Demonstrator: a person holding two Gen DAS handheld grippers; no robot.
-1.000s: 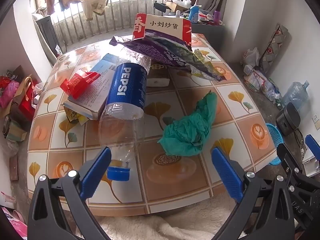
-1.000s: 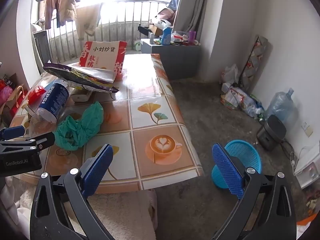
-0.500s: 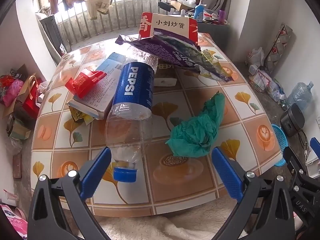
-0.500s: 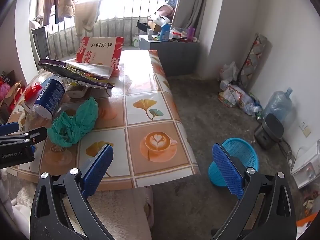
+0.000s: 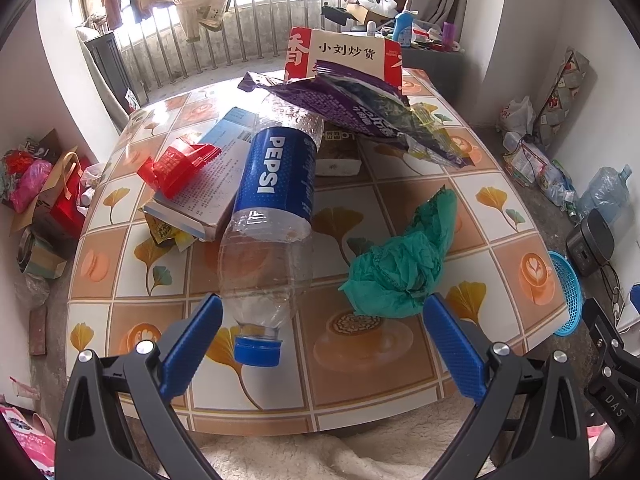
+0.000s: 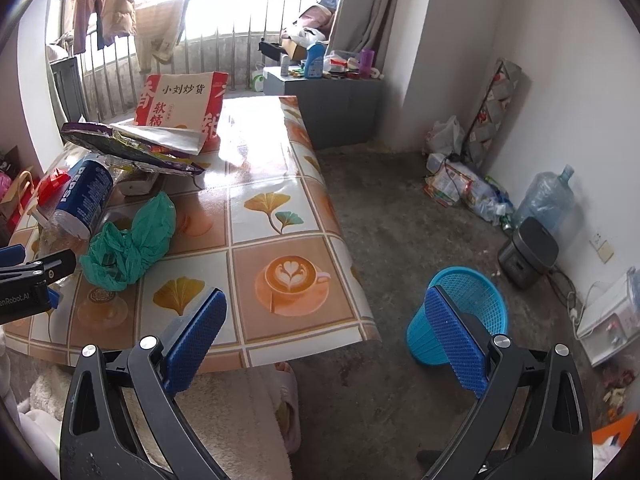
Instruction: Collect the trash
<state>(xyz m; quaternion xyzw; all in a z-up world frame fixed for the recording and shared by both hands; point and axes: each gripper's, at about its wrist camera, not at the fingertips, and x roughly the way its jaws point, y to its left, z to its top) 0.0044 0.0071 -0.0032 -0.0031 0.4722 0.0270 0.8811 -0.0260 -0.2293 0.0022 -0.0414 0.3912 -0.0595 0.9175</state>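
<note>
An empty Pepsi bottle [image 5: 272, 216] lies on the tiled table [image 5: 360, 384], its blue cap toward me. A crumpled green bag [image 5: 404, 264] sits to its right. My left gripper [image 5: 320, 336] is open at the table's front edge, the bottle's cap just inside its span. A purple snack wrapper [image 5: 360, 116] rests on the bottle's far end. My right gripper [image 6: 324, 328] is open over the table's right corner and holds nothing. A blue mesh bin [image 6: 460, 316] stands on the floor beyond it. The green bag [image 6: 128, 240] and bottle [image 6: 82, 200] show at left there.
A red and white snack box [image 5: 348, 56] stands at the table's back. A blue-white carton [image 5: 208, 184] with a red plastic piece [image 5: 180, 168] lies left. Floor clutter: a water jug [image 6: 548, 196], a black cooker [image 6: 528, 252], bags along the wall, red bags at left [image 5: 40, 188].
The left gripper has moved forward toward the bottle; the cap now lies closer between its fingers. The right gripper has shifted slightly, with the blue bin nearer its right finger. Both stay open.
</note>
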